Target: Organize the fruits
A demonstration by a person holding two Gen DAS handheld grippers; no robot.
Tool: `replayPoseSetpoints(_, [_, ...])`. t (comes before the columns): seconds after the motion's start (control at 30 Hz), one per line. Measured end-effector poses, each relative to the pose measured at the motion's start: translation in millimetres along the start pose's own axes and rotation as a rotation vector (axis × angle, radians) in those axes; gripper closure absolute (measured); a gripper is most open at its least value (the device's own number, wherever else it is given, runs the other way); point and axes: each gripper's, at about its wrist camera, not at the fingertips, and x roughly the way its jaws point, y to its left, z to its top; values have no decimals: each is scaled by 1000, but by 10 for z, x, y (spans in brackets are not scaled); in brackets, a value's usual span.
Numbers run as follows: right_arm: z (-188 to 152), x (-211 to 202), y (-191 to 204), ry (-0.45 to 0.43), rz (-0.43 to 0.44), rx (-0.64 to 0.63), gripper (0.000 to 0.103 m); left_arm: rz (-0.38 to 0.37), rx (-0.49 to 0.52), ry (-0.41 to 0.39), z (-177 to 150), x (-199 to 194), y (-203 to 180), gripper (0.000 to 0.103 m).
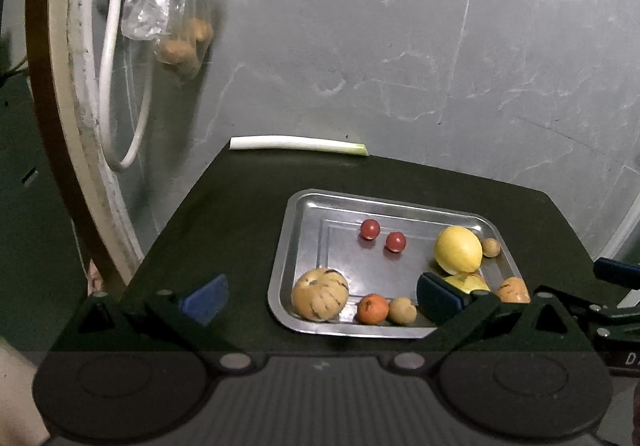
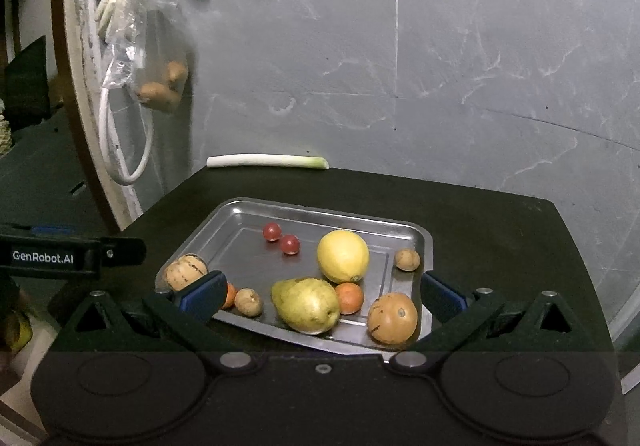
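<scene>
Fruits on tray (image 2: 224,213): two tomatoes (image 2: 272,232), one lemon (image 2: 343,256), one pear (image 2: 306,305); both grippers' fingers spread.

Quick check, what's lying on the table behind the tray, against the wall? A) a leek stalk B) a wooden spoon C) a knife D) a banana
A: a white leek stalk with a pale green end lies on the dark table behind the metal tray, by the wall.
</scene>
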Motion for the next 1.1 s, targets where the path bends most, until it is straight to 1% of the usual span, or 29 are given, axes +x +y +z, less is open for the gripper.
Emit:
replayPoseSetpoints(0.47, [-209,-307,-78,-3,40,7,1,33,-36,-11,-275,-349,-113,1])
replayPoseSetpoints(0.67, [-289,-367,-108,25,49,32,1,43,-20,-3,-348,-480,-154,1])
replayPoseSetpoints(0.87, [-343,-391,-147,51,36,40,1,35,12,24,-378,-500,-160,1])
replayPoseSetpoints(1.1, [-366,-366,-135,74,14,47,1,13,15,47,-408,-442,-147,1])
